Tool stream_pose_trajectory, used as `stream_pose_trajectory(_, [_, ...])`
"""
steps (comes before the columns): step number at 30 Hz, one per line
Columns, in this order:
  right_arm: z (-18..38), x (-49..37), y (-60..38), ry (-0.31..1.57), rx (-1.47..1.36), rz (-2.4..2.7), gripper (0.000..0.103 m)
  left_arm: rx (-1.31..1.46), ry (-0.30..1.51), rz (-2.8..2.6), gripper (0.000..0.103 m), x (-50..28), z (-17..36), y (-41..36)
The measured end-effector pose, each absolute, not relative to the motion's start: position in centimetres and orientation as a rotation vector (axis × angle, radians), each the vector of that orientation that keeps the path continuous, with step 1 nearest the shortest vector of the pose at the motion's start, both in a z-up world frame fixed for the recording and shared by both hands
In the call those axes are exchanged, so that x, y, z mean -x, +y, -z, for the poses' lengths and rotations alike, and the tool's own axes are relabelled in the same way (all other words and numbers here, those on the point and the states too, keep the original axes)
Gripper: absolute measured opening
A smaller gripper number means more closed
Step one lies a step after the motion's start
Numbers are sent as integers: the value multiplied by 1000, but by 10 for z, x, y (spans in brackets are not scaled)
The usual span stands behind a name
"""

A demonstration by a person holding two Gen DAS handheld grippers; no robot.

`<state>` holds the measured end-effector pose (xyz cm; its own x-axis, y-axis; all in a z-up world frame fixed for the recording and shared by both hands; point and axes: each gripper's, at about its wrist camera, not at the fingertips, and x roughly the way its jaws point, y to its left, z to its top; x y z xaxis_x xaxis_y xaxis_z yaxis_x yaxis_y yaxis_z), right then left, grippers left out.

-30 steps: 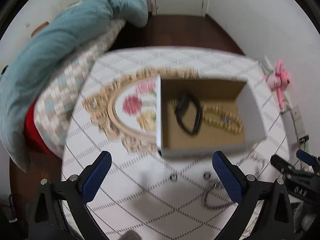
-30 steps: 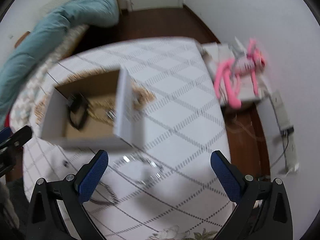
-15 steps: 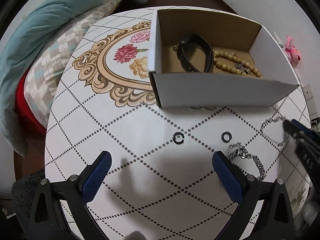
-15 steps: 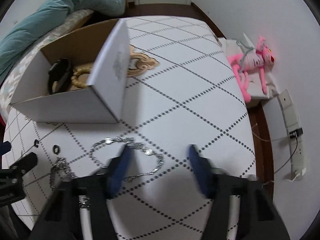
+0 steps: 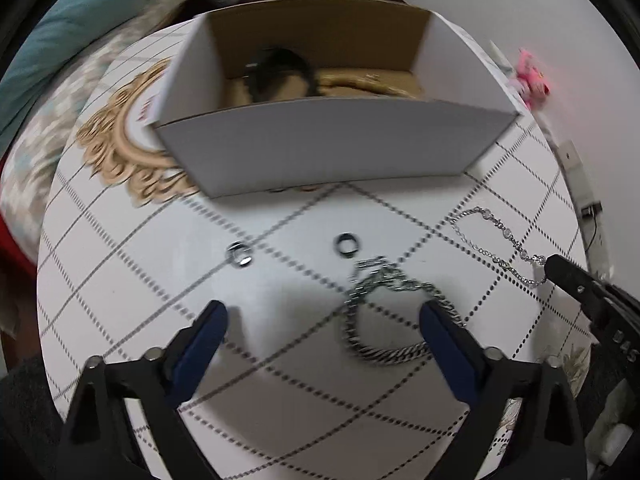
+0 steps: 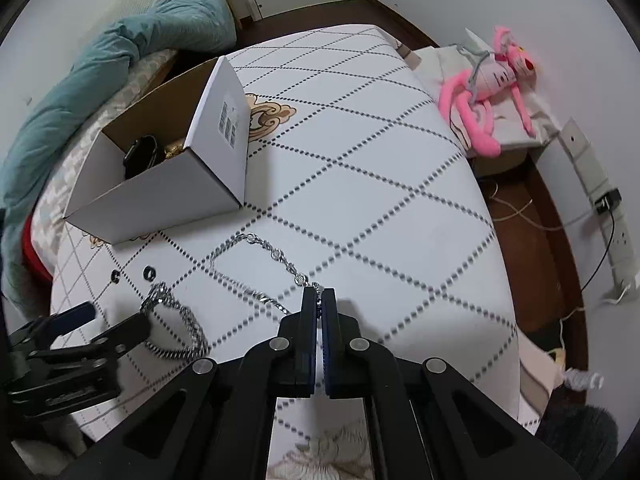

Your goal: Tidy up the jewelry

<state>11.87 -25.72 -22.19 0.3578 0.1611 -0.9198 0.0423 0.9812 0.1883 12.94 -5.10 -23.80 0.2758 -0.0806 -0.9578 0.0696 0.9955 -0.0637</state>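
A white cardboard box (image 5: 328,148) stands on the table and holds a black band (image 5: 280,68) and a beaded necklace (image 5: 360,82); it also shows in the right wrist view (image 6: 160,196). Two small rings (image 5: 239,258) (image 5: 347,245) and a thick silver chain (image 5: 384,316) lie in front of it. My left gripper (image 5: 322,328) is open and low over the chain. My right gripper (image 6: 319,298) is shut on the near end of a thin silver necklace (image 6: 256,256), which lies on the table (image 5: 496,240).
The table (image 6: 360,184) has a white diamond-patterned cloth with a gold ornament print (image 5: 120,148). A bed with a teal blanket (image 6: 100,68) lies to the left. A pink plush toy (image 6: 488,92) and a power strip (image 6: 600,208) are at the right by the wall.
Both grippers have moved down toward the table. My right gripper has closed on the thin necklace's end. My left gripper has come closer over the thick chain, still open.
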Motion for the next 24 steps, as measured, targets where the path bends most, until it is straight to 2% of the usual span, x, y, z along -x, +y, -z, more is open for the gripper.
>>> stream_pose_trajectory(1, [221, -117, -260, 1206, -207, -79, 2, -7, 1295, 111, 81, -130, 240, -57])
stream_pose_trajectory(3, [221, -116, -263, 1207, -225, -76, 2, -64, 1274, 115, 74, -129, 239, -66])
stream_pose_trajectory(4, [220, -116, -265, 1208, -229, -75, 2, -73, 1260, 129, 63, -128, 237, -69])
stream_pose_trajectory(5, [221, -116, -266, 1209, -233, -76, 2, -82, 1248, 140, 44, -130, 237, -69])
stream_pose_trajectory(6, [221, -116, -267, 1210, -235, -78, 2, -92, 1238, 154, 35, -130, 234, -73])
stream_pose_trajectory(8, [221, -116, -266, 1212, -231, -81, 2, -110, 1234, 180, 2, -131, 233, -79])
stream_pose_trajectory(17, [195, -115, -253, 1174, -272, -165, 2, -2, 1203, 220, 2, -138, 213, -56])
stream_pose_trajectory(24, [146, -122, -237, 1105, -300, -262, 2, 74, 1125, 248, 2, -138, 164, -37])
